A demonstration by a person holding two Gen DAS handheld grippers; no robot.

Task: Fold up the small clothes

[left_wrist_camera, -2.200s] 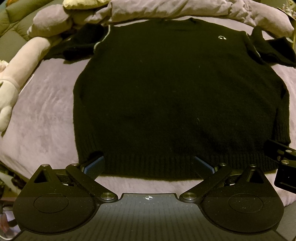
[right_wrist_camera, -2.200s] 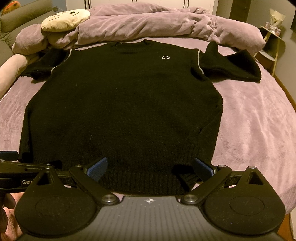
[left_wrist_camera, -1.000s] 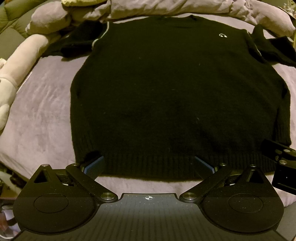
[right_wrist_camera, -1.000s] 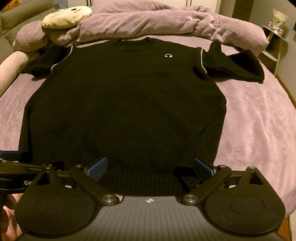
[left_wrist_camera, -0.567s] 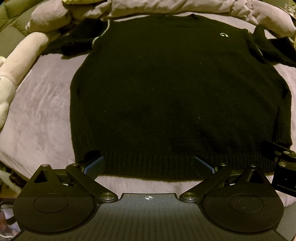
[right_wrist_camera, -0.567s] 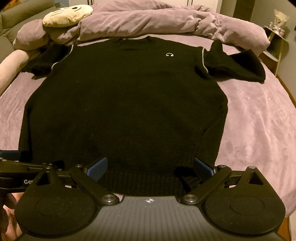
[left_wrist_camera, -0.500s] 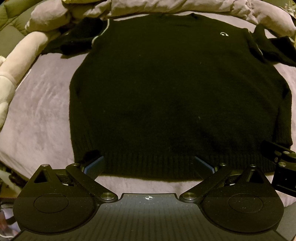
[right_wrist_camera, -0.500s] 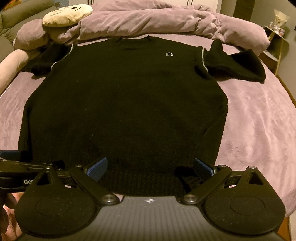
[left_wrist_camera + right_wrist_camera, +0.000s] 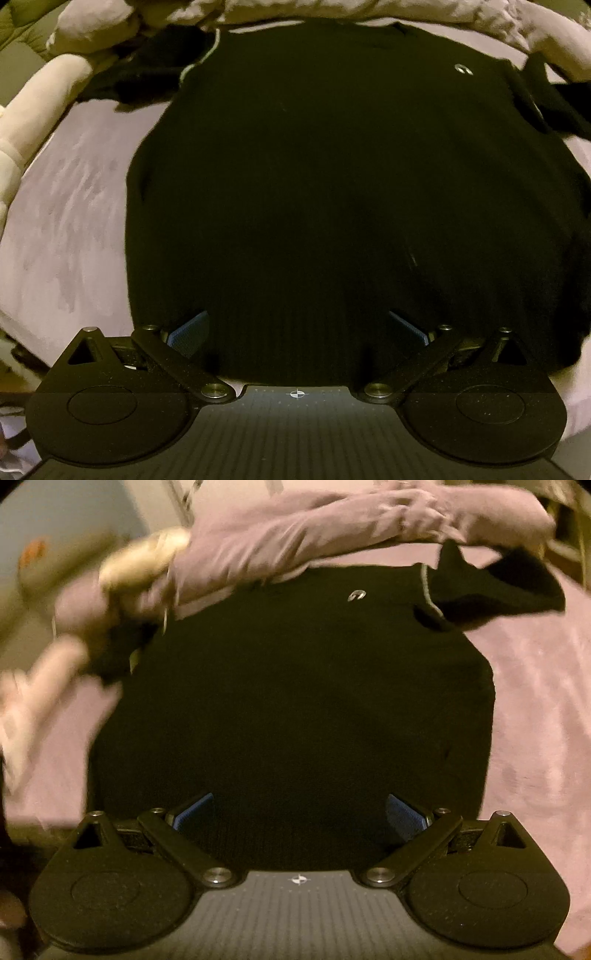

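Left gripper (image 9: 297, 328) and right gripper (image 9: 299, 810) both spread wide, empty, each at the near hem of the black sweater (image 9: 332, 177). Sweater lies flat on the purple bed (image 9: 66, 229), long axis running straight away toward the collar; neither gripper clearly nearer.

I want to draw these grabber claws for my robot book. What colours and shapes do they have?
Both look alike. The left claw and right claw are matte black, with two round discs at the base, slanted bars joined by silver screws, and blue ridged pads on the fingers. A ribbed grey plate with a small white crosshair mark sits between the discs. No cables or sleeves show.
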